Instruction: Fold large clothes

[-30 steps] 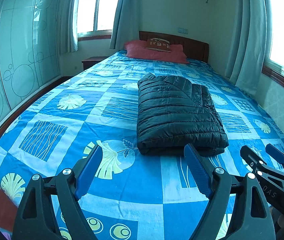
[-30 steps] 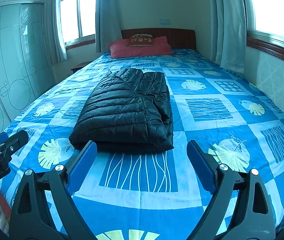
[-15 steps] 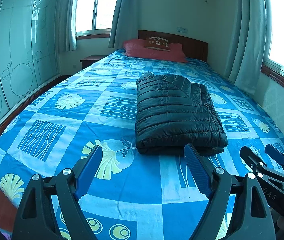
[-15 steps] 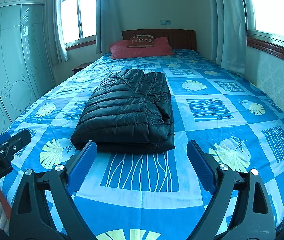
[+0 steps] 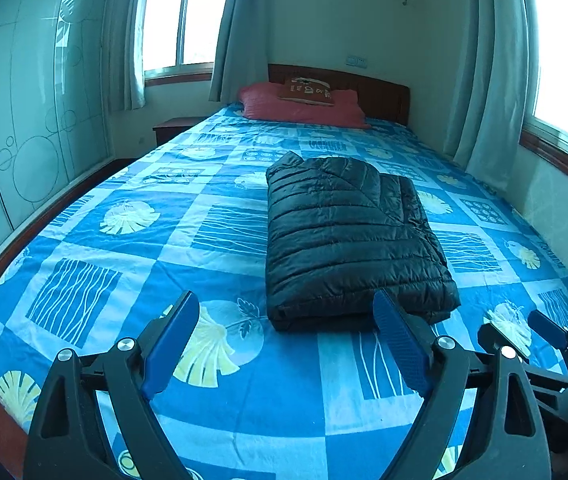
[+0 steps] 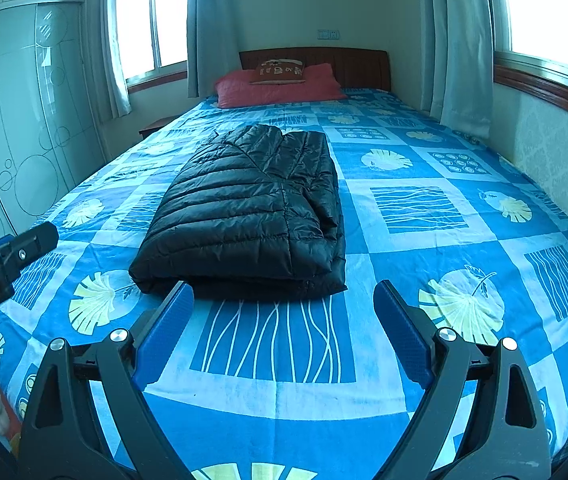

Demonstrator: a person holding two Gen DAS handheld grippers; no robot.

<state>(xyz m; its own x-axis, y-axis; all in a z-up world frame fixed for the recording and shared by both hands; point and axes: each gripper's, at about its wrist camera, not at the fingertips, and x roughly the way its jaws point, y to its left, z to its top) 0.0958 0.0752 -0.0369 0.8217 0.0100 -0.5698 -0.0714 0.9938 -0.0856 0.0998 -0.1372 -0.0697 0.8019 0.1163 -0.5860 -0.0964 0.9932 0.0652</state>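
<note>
1. Jacket: one black quilted puffer, shiny, stitched in horizontal ribs, folded into a thick rectangular bundle. It lies flat on the bed just ahead of both tools, its near folded edge a little beyond the fingertips and touching neither pair.
2. Left gripper: two black angular arms with silver rivets and ridged blue pads. The jaws stand wide apart and hold nothing. The jacket sits ahead and slightly right of this tool.
3. Right gripper: same build, two blue ridged pads, jaws spread wide, nothing between them. The jacket sits ahead and slightly left of it. Each tool shows at the edge of the other's view, side by side over the near end of the bed.
4. Bedsheet: one smooth cotton cover under the jacket, printed in blue and pale squares with wavy lines, cream leaf shapes and small rings.
5. Far beyond the jacket, one long red pillow lies across the head of the bed, with one small brown cushion on top of it.
6. Behind them stands one dark wooden headboard.
7. Two windows show, one far left and one to the right, with pale grey curtains.
</note>
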